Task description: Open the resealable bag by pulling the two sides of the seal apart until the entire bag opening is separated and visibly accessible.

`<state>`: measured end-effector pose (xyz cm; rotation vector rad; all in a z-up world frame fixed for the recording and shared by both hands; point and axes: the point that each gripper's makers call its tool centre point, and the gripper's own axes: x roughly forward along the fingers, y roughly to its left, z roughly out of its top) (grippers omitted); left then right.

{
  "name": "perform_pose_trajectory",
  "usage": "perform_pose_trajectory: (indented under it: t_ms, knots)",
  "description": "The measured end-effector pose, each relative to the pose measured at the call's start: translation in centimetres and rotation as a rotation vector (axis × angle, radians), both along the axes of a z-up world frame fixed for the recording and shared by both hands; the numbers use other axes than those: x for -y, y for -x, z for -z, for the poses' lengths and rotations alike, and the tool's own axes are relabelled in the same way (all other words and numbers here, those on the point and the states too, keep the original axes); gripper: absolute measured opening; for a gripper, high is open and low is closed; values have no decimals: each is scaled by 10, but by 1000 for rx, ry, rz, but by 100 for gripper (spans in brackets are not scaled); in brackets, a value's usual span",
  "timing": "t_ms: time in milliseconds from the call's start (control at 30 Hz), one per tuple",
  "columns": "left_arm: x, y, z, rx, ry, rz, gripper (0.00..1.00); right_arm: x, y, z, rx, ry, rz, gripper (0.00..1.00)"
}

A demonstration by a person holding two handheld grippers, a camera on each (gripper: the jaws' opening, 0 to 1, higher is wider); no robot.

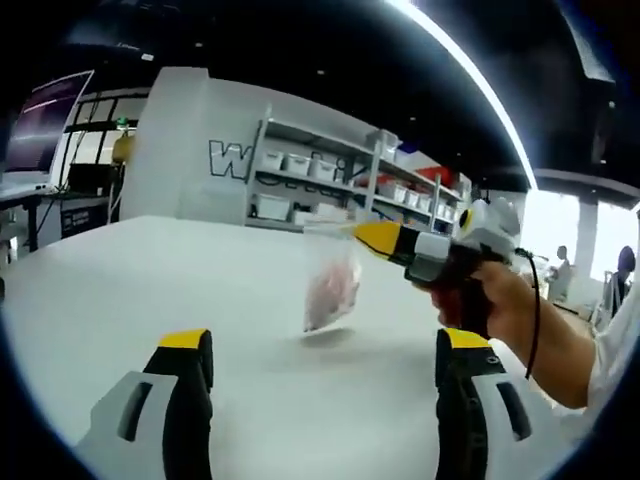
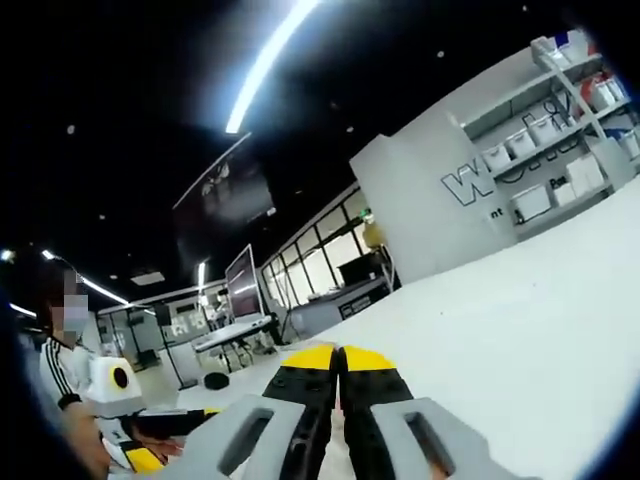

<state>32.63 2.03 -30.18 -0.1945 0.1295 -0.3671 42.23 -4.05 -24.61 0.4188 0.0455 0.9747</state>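
Table (image 1: 150, 290): broad, matte white top, smooth and flat; in the right gripper view (image 2: 520, 320) it runs tilted toward the shelving.
Shelving (image 1: 340, 180): open metal racks against a white wall, carrying pale rectangular bins; seen again at the upper right of the right gripper view (image 2: 560, 100).
Person (image 2: 65, 380): at the lower left edge of the right gripper view, in a white top with dark sleeve stripes.
Left gripper (image 1: 325, 365): grey jaws with black pads and yellow tips — spread wide, nothing between them, low over the table.
Right gripper (image 1: 370, 235): yellow tips pressed together on the bag's top edge; in its own view (image 2: 340, 365) the jaws meet, the film between them hardly discernible.
Resealable bag (image 1: 330, 280): clear, glossy film, roughly rectangular, hanging above the table — pinkish contents, probably soft, blurred.
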Motion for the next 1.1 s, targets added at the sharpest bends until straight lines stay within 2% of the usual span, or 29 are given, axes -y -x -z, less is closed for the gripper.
perform_pose_trajectory:
  t_ms: [200,567,767,933,1100]
  knots:
    - [10,6,-12,20,55,41,89,-7,5,1,-9,-10,-14,0]
    - [18,11,-10,4,101,70,87,-15,15,5,-15,-13,-31,0]
    - [22,12,-6,-17,136,90,75,-20,21,8,-19,-13,-38,0]
    - [22,12,-6,-19,145,86,72,-21,25,11,-23,-11,-41,0]
    - [21,13,-9,-14,172,87,64,-22,33,13,-13,-3,-37,0]
